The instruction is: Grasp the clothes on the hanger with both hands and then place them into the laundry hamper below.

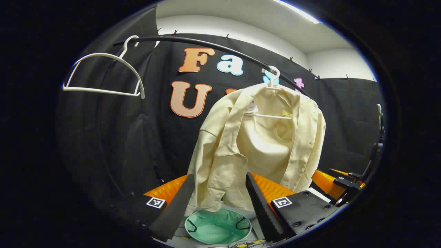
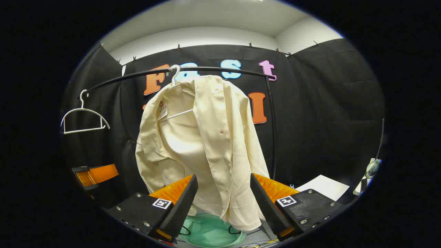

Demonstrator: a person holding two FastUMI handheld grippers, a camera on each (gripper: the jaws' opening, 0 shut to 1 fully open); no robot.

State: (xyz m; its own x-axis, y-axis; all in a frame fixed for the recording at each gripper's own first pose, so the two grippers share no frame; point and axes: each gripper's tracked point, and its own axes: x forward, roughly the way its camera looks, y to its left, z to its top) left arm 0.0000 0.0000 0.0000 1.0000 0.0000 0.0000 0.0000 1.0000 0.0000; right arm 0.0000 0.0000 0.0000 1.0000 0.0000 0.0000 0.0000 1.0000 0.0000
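Observation:
A cream shirt [image 1: 262, 148] hangs open on a white hanger [image 1: 272, 82] from a curved black rail [image 1: 213, 46]. In the right gripper view the same cream shirt [image 2: 203, 148] hangs on its white hanger [image 2: 175, 74]. Below it stands a round green hamper [image 1: 217, 228], seen also as the green hamper [image 2: 210, 235] in the right gripper view. My left gripper [image 1: 220, 203] is open, its fingers spread in front of the shirt's lower hem. My right gripper [image 2: 224, 203] is open too, with the shirt's hem hanging between and beyond its fingers, not pinched.
An empty white hanger [image 1: 105, 74] hangs at the rail's left end, seen also as the empty hanger [image 2: 82, 119]. The other gripper [image 1: 339, 182] shows at the right edge of the left gripper view, and at the left [image 2: 94, 175] of the right gripper view. A white sheet [image 2: 322, 186] lies at lower right.

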